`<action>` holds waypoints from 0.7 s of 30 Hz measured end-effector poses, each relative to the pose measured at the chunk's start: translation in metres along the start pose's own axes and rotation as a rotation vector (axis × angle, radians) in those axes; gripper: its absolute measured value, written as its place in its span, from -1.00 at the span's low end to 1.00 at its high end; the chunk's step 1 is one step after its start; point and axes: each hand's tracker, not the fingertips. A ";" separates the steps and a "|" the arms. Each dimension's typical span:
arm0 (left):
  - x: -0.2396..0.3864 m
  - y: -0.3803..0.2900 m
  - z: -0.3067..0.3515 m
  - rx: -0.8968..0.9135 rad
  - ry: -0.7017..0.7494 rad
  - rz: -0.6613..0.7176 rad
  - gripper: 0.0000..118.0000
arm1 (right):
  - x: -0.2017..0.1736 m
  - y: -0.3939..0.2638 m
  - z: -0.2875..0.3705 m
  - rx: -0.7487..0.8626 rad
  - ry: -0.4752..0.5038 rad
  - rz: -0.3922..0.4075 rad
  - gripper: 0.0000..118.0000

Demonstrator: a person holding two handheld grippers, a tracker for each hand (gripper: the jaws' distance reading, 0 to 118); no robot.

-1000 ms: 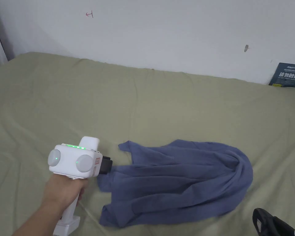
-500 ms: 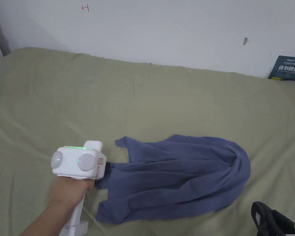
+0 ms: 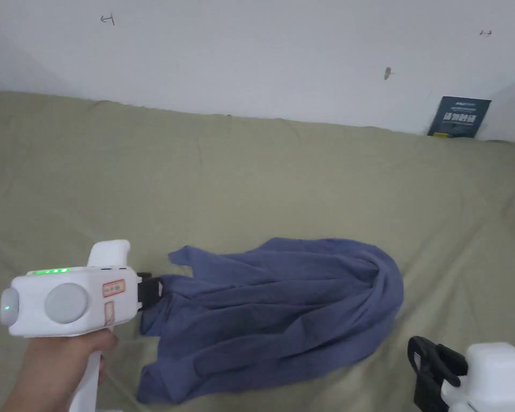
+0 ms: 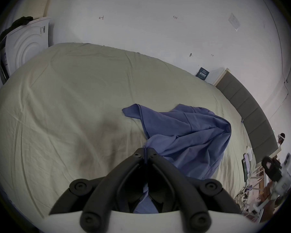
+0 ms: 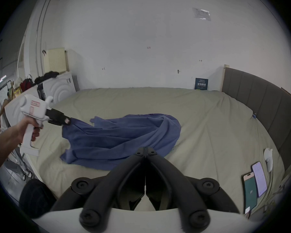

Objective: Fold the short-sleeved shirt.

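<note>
Head view: nearest, at the lower right, the right tongs (image 3: pixel 420 370) hang just off the shirt (image 3: pixel 283 316), not touching it; whether they are closed cannot be told here. The right gripper view settles it: the jaws meet at the tips with nothing between them, above the shirt's near edge. At the left, a hand (image 3: pixel 52 365) holds the left tongs (image 3: pixel 150 289) against the shirt's left end. The left gripper view shows what the head view hides: both jaws pressed together on a pinch of blue cloth, which rises to them. The shirt lies crumpled on the bed (image 3: pixel 251 177), bunched to the right. Farther off, the right gripper view adds two phones (image 5: pixel 254 182) on the bed's right side and a headboard (image 5: pixel 259 105). A dark card (image 3: pixel 459 117) leans against the wall (image 3: pixel 262 53).
</note>
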 end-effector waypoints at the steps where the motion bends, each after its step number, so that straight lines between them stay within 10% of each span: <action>1: -0.003 -0.001 -0.002 0.000 -0.003 0.002 -1.00 | 0.010 0.006 -0.015 -0.024 -0.003 0.009 -0.99; 3: -0.003 -0.004 -0.003 0.003 -0.003 0.000 -1.00 | 0.033 0.025 -0.052 -0.078 -0.011 0.022 -0.93; 7: -0.008 -0.007 -0.007 -0.005 -0.013 0.002 -1.00 | 0.079 0.062 -0.142 -0.177 -0.048 -0.024 0.82; 21: -0.018 0.005 -0.039 -0.028 -0.001 0.008 -1.00 | 0.124 0.085 -0.332 -0.464 -0.156 -0.170 0.97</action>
